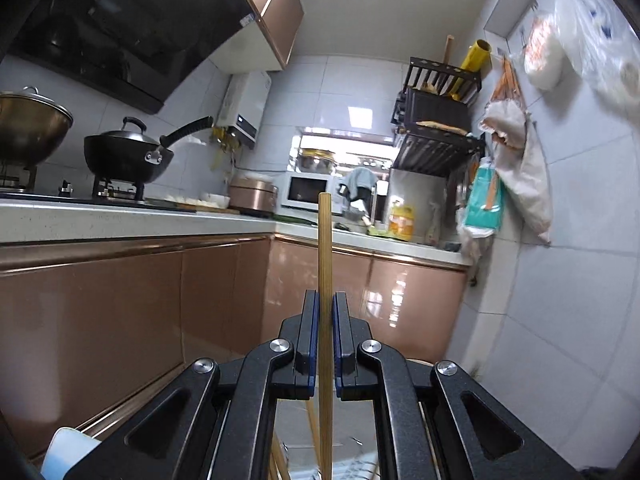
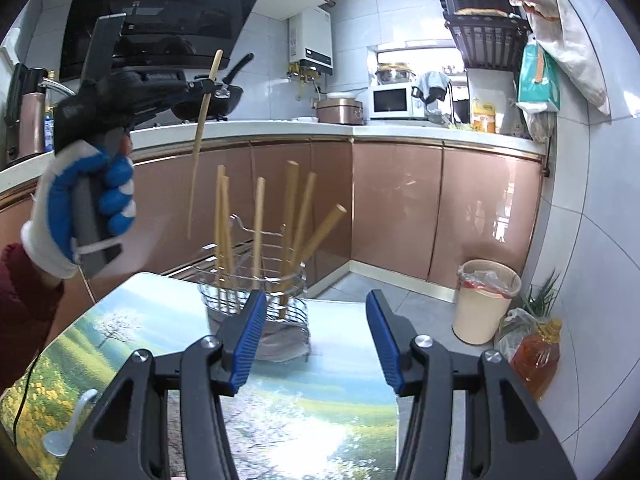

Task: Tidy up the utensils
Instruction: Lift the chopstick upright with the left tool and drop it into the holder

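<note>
My left gripper (image 1: 325, 300) is shut on a bamboo chopstick (image 1: 325, 248) that stands upright between its blue pads. In the right wrist view the left gripper (image 2: 206, 87) holds that chopstick (image 2: 200, 136) high above a wire utensil basket (image 2: 256, 296), which holds several bamboo chopsticks (image 2: 290, 216) standing on end. The basket stands on a table with a landscape print (image 2: 312, 412). My right gripper (image 2: 316, 332) is open and empty, just in front of the basket. A white plastic spoon (image 2: 70, 428) lies on the table at the lower left.
Copper-fronted kitchen cabinets (image 2: 400, 208) and a worktop run behind the table. A black wok (image 1: 124, 152) sits on the stove. A beige bin (image 2: 486, 300) and an oil bottle (image 2: 536, 360) stand on the floor at the right, by the tiled wall.
</note>
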{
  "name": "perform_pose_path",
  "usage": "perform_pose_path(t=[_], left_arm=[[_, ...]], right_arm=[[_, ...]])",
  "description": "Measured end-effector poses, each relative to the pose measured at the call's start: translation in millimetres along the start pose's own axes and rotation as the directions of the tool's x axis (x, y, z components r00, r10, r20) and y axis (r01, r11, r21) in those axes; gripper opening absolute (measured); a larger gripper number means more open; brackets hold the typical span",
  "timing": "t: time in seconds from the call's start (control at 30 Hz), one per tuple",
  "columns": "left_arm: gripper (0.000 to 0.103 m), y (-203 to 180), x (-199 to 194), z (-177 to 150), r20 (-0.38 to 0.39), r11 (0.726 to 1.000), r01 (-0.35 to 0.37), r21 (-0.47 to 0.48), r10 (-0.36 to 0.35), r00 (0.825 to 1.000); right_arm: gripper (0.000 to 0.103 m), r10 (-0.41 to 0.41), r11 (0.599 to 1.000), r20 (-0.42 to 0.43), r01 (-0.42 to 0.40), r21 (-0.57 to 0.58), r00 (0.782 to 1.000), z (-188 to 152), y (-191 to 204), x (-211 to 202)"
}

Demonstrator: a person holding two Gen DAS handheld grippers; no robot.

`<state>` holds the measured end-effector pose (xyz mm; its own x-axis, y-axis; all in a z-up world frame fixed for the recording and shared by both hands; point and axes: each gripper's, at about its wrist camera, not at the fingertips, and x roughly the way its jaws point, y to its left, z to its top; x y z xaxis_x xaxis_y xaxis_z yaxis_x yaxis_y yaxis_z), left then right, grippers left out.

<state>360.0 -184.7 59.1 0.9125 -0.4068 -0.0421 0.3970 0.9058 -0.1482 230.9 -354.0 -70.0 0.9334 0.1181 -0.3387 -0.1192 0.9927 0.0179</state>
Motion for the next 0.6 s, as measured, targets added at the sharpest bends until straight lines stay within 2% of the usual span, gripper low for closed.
perform_pose_path(t=[0.17, 0.3, 0.37, 0.47, 0.6], left_arm=[[0.006, 7, 26, -45, -0.007, 0.998, -0.066, 0.018, 0.066, 0.998], [0.006, 12, 31, -67, -0.022, 0.995, -0.096, 0.042, 0.097, 0.995], [0.012, 13, 28, -72, -0.028, 0.994, -0.100, 0.047, 0.102, 0.994], [0.014, 11, 20, -71, -0.050, 0.992, -0.102, 0.070, 0.106, 0.993], [0.025, 9, -5, -55, -0.051, 0.992, -0.093, 0.083, 0.098, 0.994]], right_arm=[[0.050, 0.001, 1.000, -0.008, -0.001, 0.025, 1.000, -10, -12, 12], [0.050, 0.016, 0.999, -0.011, -0.016, 0.029, 1.000, -14, -12, 18], [0.050, 0.022, 0.999, -0.011, -0.022, 0.026, 1.000, -14, -9, 17], [0.050, 0.023, 0.999, -0.008, -0.023, 0.023, 1.000, -12, -5, 11], [0.050, 0.014, 1.000, 0.005, -0.014, 0.026, 1.000, -6, -2, -4]])
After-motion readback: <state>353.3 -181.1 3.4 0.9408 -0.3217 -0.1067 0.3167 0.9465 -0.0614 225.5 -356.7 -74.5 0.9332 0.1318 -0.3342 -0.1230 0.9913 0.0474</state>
